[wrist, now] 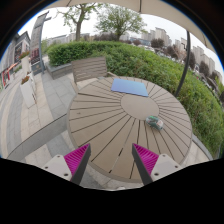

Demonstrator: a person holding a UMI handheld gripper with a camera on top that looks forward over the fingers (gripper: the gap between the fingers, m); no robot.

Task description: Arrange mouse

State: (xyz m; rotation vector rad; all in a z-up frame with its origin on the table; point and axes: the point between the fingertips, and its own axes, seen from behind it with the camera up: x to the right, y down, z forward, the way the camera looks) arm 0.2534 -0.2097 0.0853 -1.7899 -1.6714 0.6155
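The gripper (111,160) is wide open and holds nothing. Beyond its fingers, one round wooden table (105,125) carries one blue mousepad (130,88) and one small object, probably the mouse (154,121).

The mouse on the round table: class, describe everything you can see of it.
The mouse is a small, pale grey-green object, too small here for buttons or a cable to be made out. It lies flat on the slatted wooden round table, toward its far side, apart from the blue mouse pad lying beyond it. Nothing touches it except the tabletop. It sits well ahead of the open fingers, which hold nothing.
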